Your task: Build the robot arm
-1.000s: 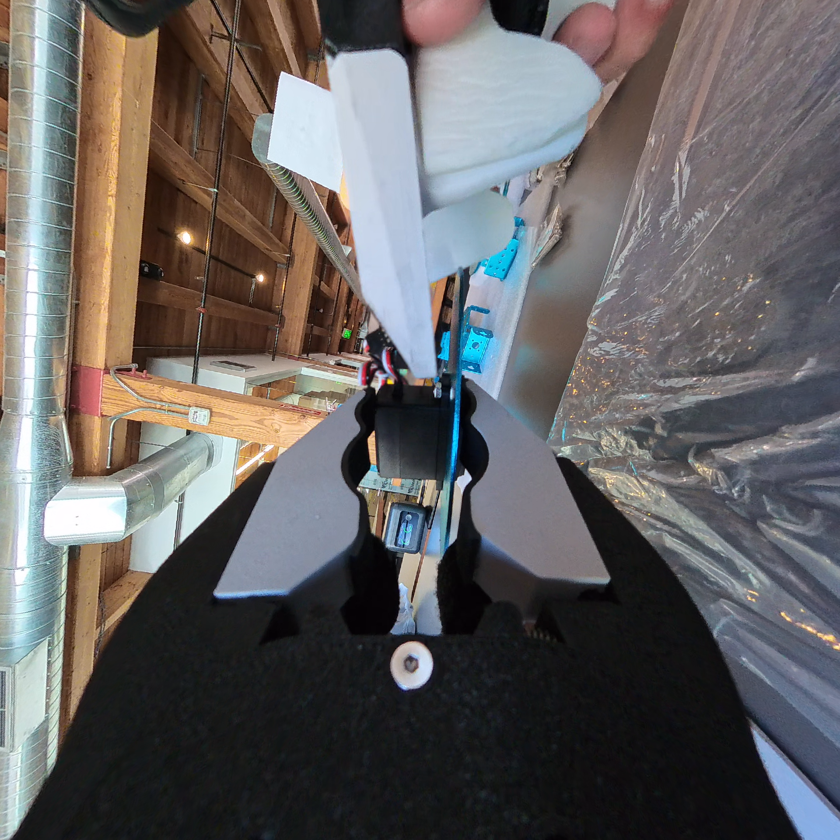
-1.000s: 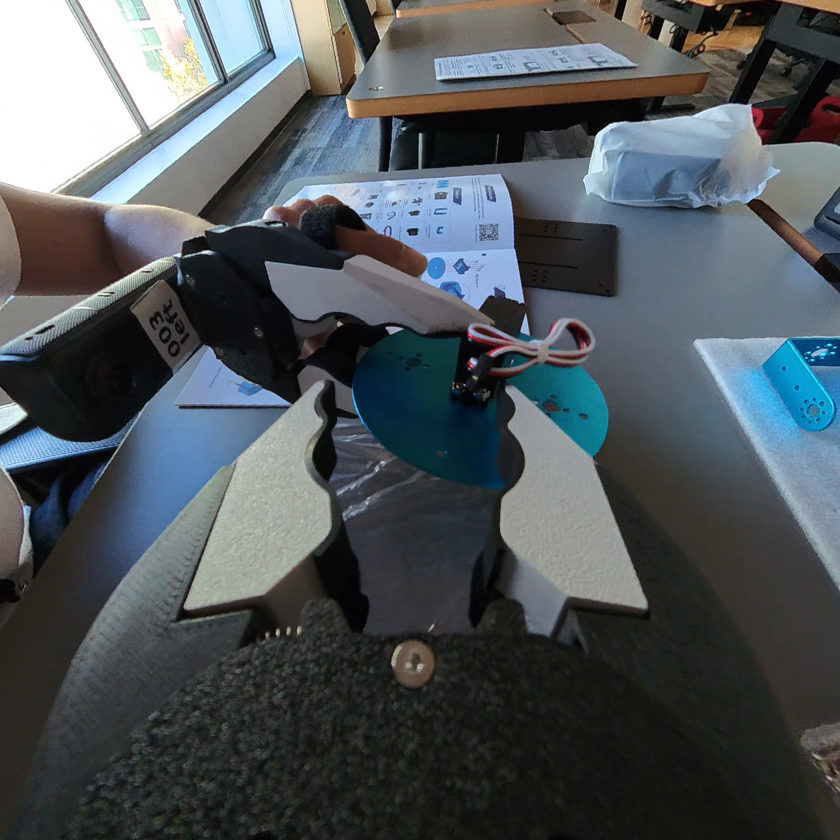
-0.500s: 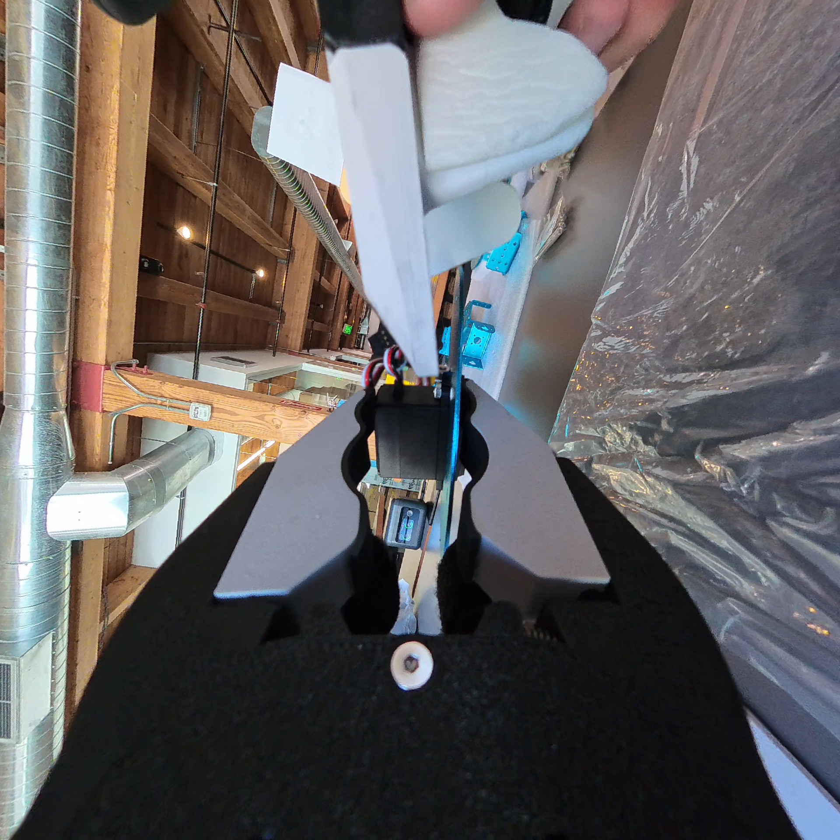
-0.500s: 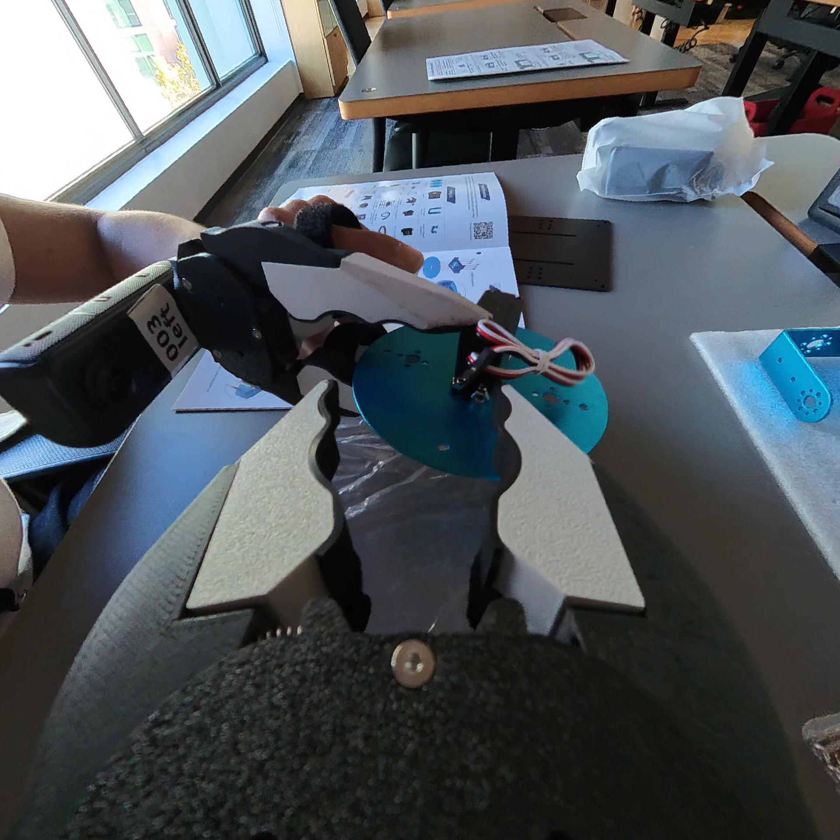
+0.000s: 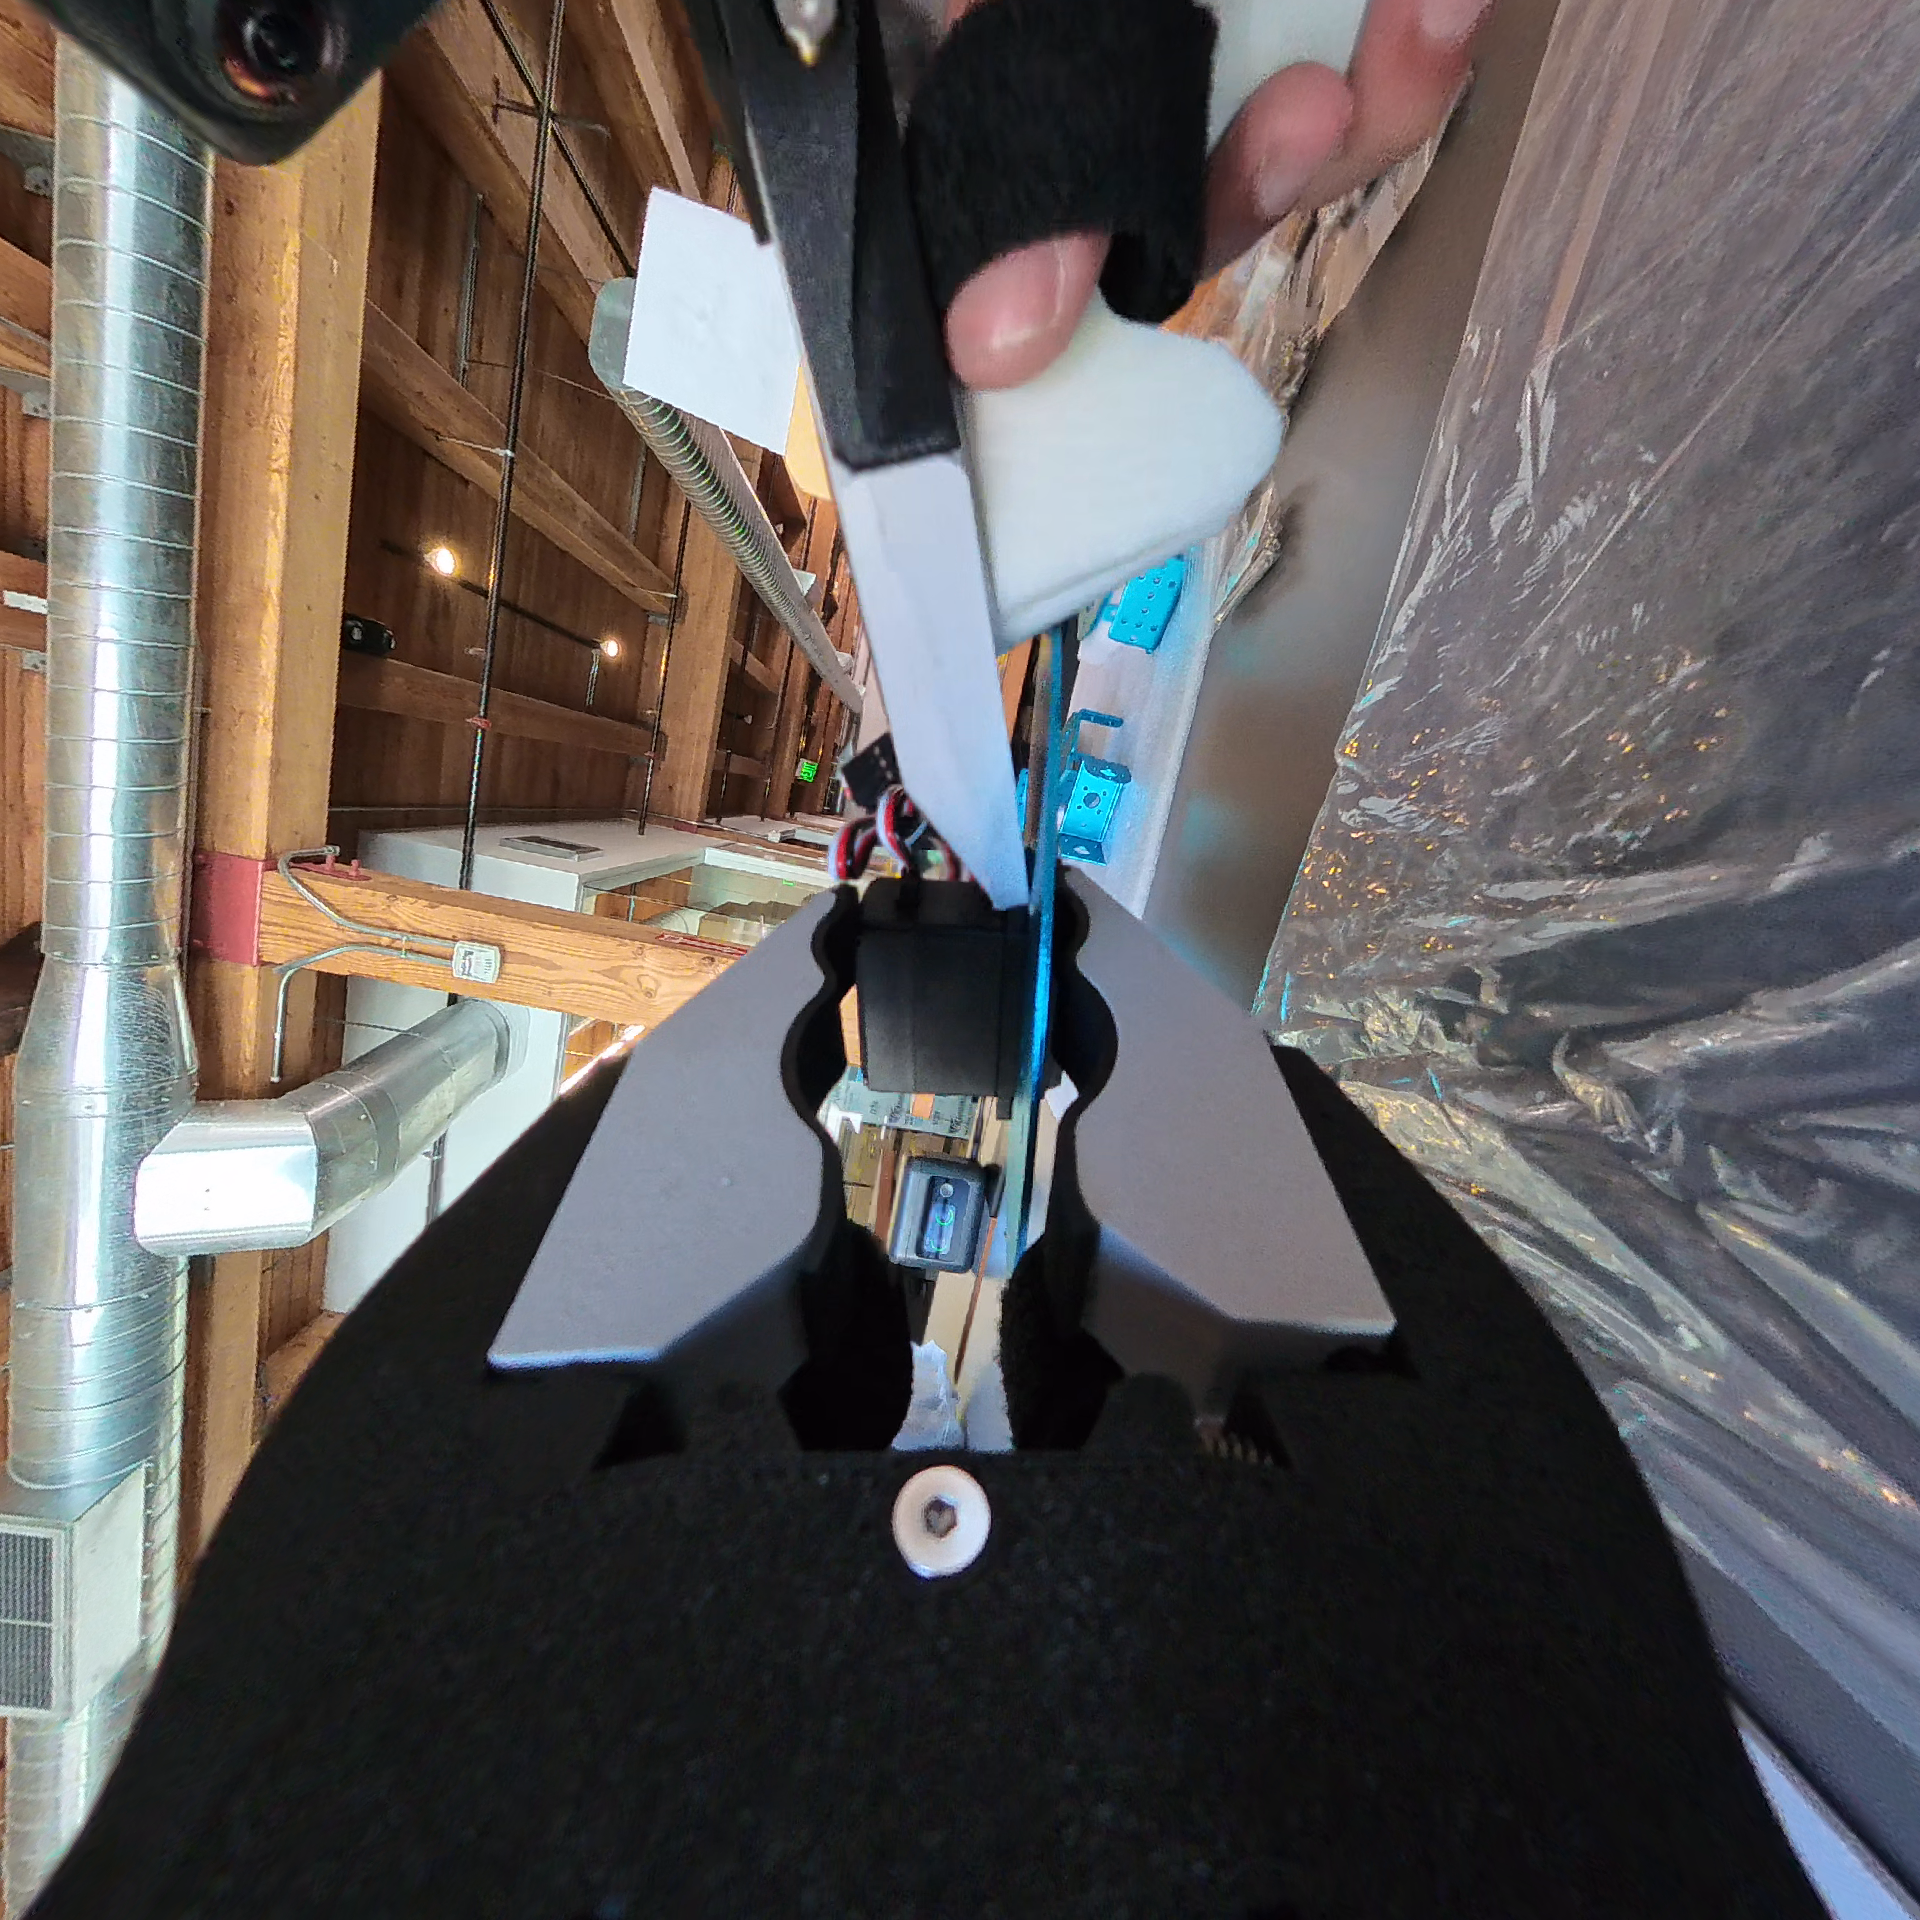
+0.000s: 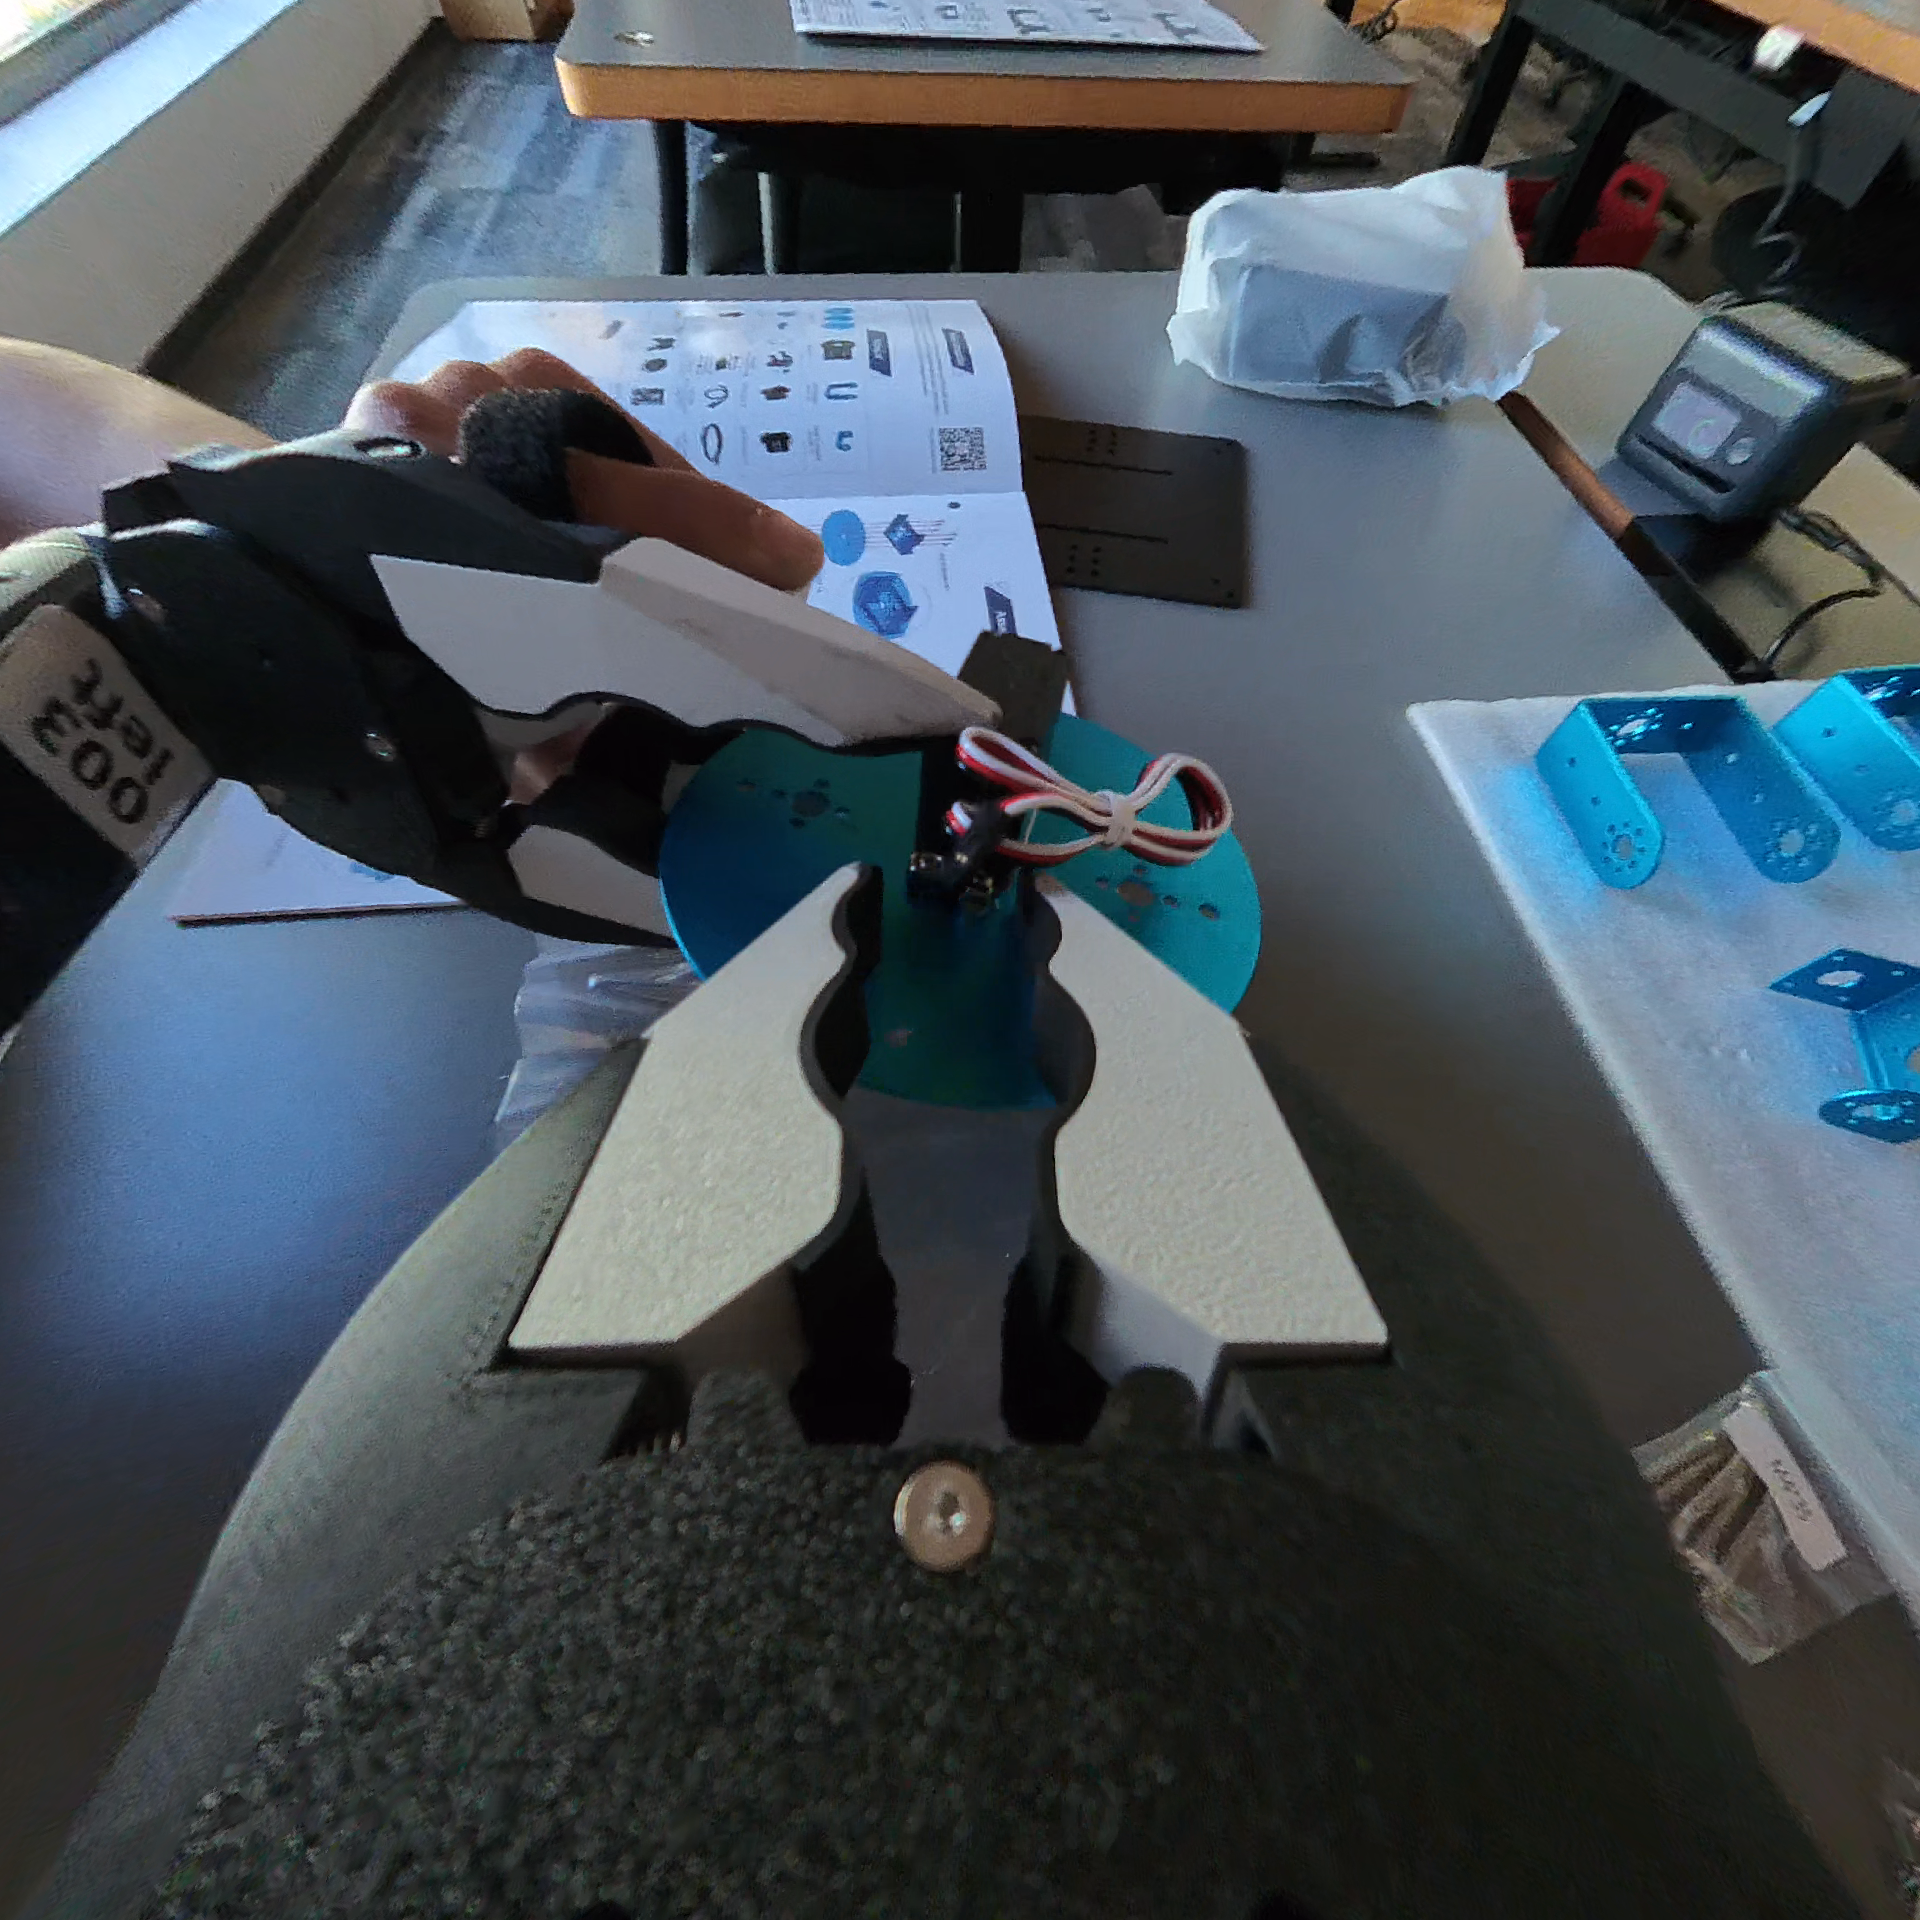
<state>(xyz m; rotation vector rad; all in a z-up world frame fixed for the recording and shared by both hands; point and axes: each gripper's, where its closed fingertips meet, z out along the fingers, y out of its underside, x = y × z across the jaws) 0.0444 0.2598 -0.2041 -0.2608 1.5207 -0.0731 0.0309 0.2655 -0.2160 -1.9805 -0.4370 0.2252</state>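
Observation:
A black servo (image 6: 940, 821) with a bundled red, white and black lead (image 6: 1091, 821) stands on a blue round plate (image 6: 790, 831). My left gripper (image 5: 951, 914) is shut on both. One finger presses the servo (image 5: 935, 997) and the other backs the plate (image 5: 1042, 997), which shows edge-on. In the right wrist view this gripper (image 6: 831, 800) comes in from the left. My right gripper (image 6: 951, 888) has its tips on either side of the servo's foot, just above the plate. A narrow gap shows on each side. One of its fingers (image 5: 935, 707) reaches down to the servo's end.
The grey table (image 6: 1455, 582) holds an open booklet (image 6: 831, 395), a black plate (image 6: 1143, 509), a white-wrapped bundle (image 6: 1351, 281) and a small black device (image 6: 1756, 416). A white mat (image 6: 1621, 1039) on the right carries blue brackets (image 6: 1683, 779). Crumpled clear plastic (image 5: 1610, 831) lies under the plate. The grippers are tip to tip, or close to it.
My right gripper has moved forward and tilted down towards the servo, and its jaws have narrowed from wide open. My left gripper still holds the servo and plate.

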